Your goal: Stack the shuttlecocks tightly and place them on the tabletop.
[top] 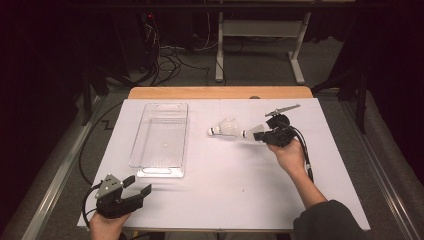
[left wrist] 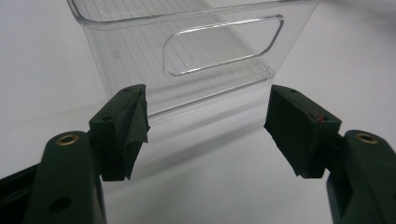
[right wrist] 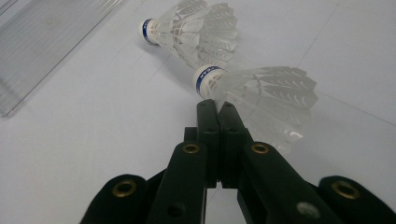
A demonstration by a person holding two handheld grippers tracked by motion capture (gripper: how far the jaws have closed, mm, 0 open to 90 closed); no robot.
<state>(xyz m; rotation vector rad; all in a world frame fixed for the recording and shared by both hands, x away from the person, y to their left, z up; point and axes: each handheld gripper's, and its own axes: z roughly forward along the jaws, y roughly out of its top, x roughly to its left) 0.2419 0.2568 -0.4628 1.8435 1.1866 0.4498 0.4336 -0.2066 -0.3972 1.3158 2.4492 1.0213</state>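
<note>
Left tongs [top: 142, 186] gape empty; right tongs [right wrist: 217, 109] pinch shut at shuttlecock [right wrist: 261, 95], grip hidden.

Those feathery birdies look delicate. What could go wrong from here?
The right gripper is pinched shut on the near birdie, apparently on a thin bit of its feather skirt, so it may slip out or bend. The far birdie lies very close, so a careless lift might knock it. The clear bin sits some way off.

Two white shuttlecocks, one [top: 224, 128] nearer the bin and one [top: 253, 132] farther from it, one clear plastic bin [top: 161, 170], and two grippers, one left [top: 137, 187] and one right [top: 260, 136].
</note>
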